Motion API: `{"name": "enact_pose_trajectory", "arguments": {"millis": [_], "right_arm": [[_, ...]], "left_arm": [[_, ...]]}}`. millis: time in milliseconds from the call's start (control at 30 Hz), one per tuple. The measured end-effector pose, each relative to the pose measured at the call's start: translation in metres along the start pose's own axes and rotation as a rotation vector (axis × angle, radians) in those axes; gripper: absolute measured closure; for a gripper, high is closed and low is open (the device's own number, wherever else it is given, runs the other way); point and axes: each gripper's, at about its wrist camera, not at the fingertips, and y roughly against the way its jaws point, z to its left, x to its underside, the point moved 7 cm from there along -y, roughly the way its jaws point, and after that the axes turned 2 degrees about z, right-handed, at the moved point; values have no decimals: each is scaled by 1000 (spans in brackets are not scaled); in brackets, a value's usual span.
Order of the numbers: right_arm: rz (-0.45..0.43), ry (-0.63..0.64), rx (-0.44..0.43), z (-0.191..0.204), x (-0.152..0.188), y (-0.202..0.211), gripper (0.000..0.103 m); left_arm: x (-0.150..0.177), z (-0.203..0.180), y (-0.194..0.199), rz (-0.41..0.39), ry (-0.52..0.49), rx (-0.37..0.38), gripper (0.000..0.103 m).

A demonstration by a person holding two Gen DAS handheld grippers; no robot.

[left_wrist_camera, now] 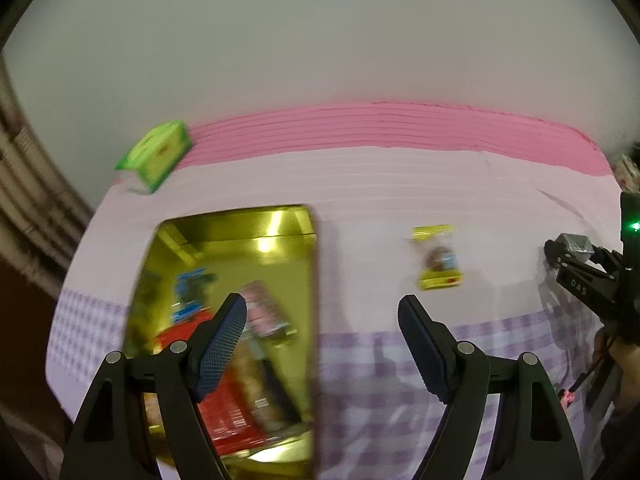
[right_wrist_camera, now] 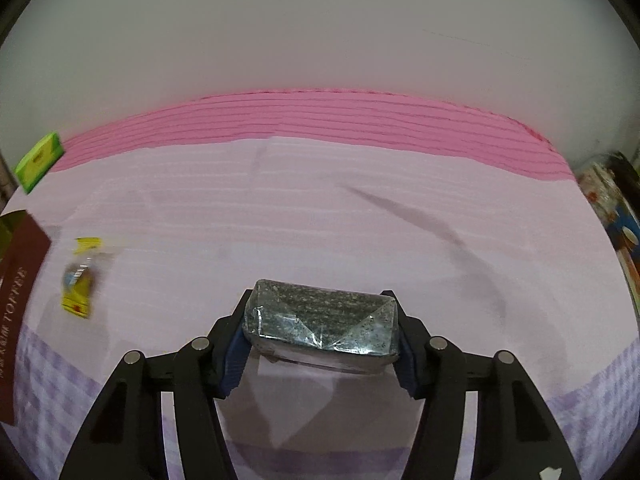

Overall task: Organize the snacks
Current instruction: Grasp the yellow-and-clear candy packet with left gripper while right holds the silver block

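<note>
Pink cloth (right_wrist_camera: 320, 208) w/ lilac check hem covers the surface, plain wall behind. R gripper (right_wrist_camera: 320, 332) has its pads clenched on a silver-wrapped snack block (right_wrist_camera: 320, 320), held just above the cloth. Yellow candy pkt (right_wrist_camera: 80, 280) lies at 9 o'clock of it, green box (right_wrist_camera: 38, 160) at 10. L gripper (left_wrist_camera: 322, 344) is spread, nothing between, over an open gold tin (left_wrist_camera: 280, 236) w/ blurred snack pkts inside.

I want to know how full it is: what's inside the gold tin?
The gold tin holds blurred packets, red, blue and pink ones. The left gripper hides part of them; what lies beneath cannot be seen.
</note>
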Motion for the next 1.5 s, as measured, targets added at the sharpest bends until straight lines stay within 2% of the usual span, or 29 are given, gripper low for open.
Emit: {"name": "enact_pose_trajectory", "arguments": {"millis": [233, 367, 500, 700, 867, 1100, 1233, 1400, 1500], "right_arm": [[-2, -42, 43, -44, 4, 0, 46], [5, -94, 27, -56, 5, -1, 46], [11, -87, 37, -50, 7, -1, 46], [11, -90, 31, -52, 7, -3, 46], [12, -92, 28, -55, 6, -1, 46], [13, -91, 27, -55, 4, 1, 45], [13, -91, 27, -55, 5, 1, 45], [13, -92, 27, -55, 5, 1, 45], [13, -92, 27, -55, 5, 1, 45]], "left_arm": [[-13, -47, -26, 23, -37, 57, 25], [-16, -65, -41, 29, -62, 84, 25], [-22, -79, -56, 35, -55, 110, 25], [-29, -86, -81, 53, -19, 128, 25], [-29, -90, -102, 79, -32, 111, 25], [-23, -86, -119, 120, -8, 125, 25], [-25, -84, -121, 112, 15, 135, 24], [-24, -83, -124, 99, 5, 141, 10], [-23, -83, -125, 97, -3, 143, 7]]}}
